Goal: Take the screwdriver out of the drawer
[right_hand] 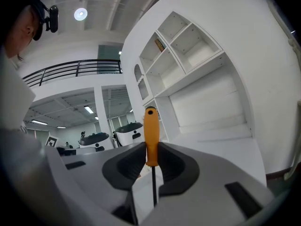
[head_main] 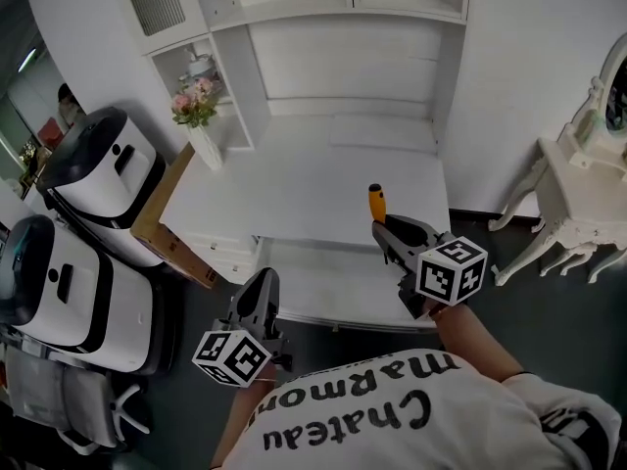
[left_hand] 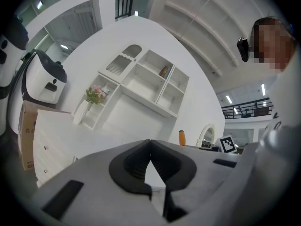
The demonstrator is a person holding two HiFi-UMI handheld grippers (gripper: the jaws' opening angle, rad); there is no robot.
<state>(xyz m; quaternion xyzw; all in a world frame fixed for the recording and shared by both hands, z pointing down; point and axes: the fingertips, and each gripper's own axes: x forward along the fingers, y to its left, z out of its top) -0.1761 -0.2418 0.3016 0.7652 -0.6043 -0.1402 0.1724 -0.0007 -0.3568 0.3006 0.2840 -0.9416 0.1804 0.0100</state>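
The screwdriver (head_main: 376, 202) has an orange handle and a thin dark shaft, and it stands upright above the white desk (head_main: 294, 199). My right gripper (head_main: 381, 229) is shut on the lower end of the handle. In the right gripper view the handle (right_hand: 150, 133) sits between the two dark pads, with the shaft hanging below. The open drawer (head_main: 323, 280) lies under and in front of that gripper. My left gripper (head_main: 265, 280) is at the drawer's front left corner, its jaws shut with nothing in them (left_hand: 150, 144). The left gripper view also shows the orange handle (left_hand: 182, 138) to its right.
A white vase of pink flowers (head_main: 199, 111) stands at the desk's left end, with a cardboard box (head_main: 167, 225) beside it. Two white-and-black machines (head_main: 93, 169) stand at the left. A white dressing table (head_main: 578, 199) is at the right. Shelves (head_main: 333, 8) rise behind the desk.
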